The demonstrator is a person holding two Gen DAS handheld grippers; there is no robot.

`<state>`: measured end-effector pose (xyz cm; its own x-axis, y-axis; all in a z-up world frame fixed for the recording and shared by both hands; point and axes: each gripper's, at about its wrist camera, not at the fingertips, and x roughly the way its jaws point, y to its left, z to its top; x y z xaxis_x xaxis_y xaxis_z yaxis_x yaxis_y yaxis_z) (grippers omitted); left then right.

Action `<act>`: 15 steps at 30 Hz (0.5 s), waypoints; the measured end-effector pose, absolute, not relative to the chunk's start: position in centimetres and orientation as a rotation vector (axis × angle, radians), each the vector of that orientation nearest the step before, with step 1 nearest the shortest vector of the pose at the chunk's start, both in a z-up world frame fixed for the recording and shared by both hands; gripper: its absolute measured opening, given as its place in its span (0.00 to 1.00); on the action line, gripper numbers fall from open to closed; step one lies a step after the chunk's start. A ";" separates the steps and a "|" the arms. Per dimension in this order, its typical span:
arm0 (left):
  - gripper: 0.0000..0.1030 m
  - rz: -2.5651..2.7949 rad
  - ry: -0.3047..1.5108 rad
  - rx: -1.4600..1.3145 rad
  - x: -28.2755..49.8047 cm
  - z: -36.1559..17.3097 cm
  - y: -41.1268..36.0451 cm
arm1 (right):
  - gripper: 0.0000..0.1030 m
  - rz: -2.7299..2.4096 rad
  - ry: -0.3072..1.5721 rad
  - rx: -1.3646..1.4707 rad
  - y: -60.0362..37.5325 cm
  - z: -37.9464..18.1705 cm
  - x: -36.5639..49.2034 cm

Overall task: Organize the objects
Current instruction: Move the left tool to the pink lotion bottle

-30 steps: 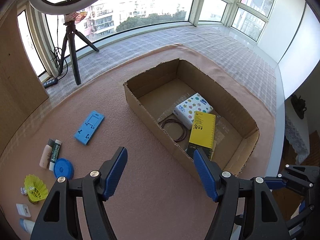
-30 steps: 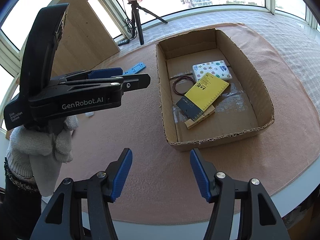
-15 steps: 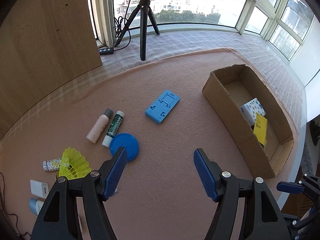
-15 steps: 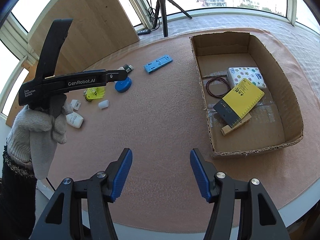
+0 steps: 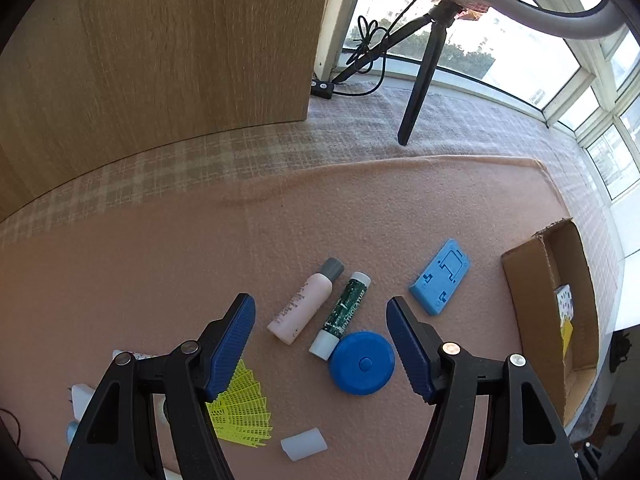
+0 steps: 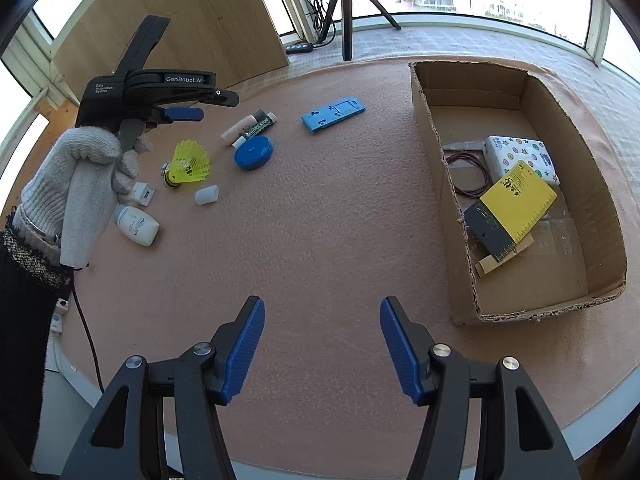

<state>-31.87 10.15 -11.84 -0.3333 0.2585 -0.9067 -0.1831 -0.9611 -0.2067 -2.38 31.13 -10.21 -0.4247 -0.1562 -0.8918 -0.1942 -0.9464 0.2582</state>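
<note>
My left gripper hangs open above a cluster of small items on the pink mat: a pink bottle, a green lip balm tube and a blue round disc. Nothing is between its pads. A blue phone stand lies to the right, a yellow shuttlecock and a white cap below left. My right gripper is open and empty over bare mat, left of the cardboard box. The box holds a tissue pack, a yellow ruler card and rubber bands.
A gloved hand holds the left gripper over the items. A white bottle and a white charger lie near it. A tripod and a wooden panel stand at the back. The table edge runs close to the right gripper.
The left gripper swung left, away from the box, and now sits low over the bottle, lip balm and disc. The right gripper drifted left too; the box now lies to its right.
</note>
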 end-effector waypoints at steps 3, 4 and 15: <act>0.63 2.335 -0.111 -1.651 -33.1 -13.0 10.5 | 0.55 2.565 0.517 -1.681 31.4 -10.6 -2.4; 0.62 2.325 -0.100 -1.661 -33.4 -13.4 10.8 | 0.55 2.558 0.518 -1.683 31.5 -10.7 -2.4; 0.30 2.286 -0.077 -1.716 -34.2 -16.2 11.3 | 0.55 2.529 0.527 -1.692 31.8 -11.1 -2.9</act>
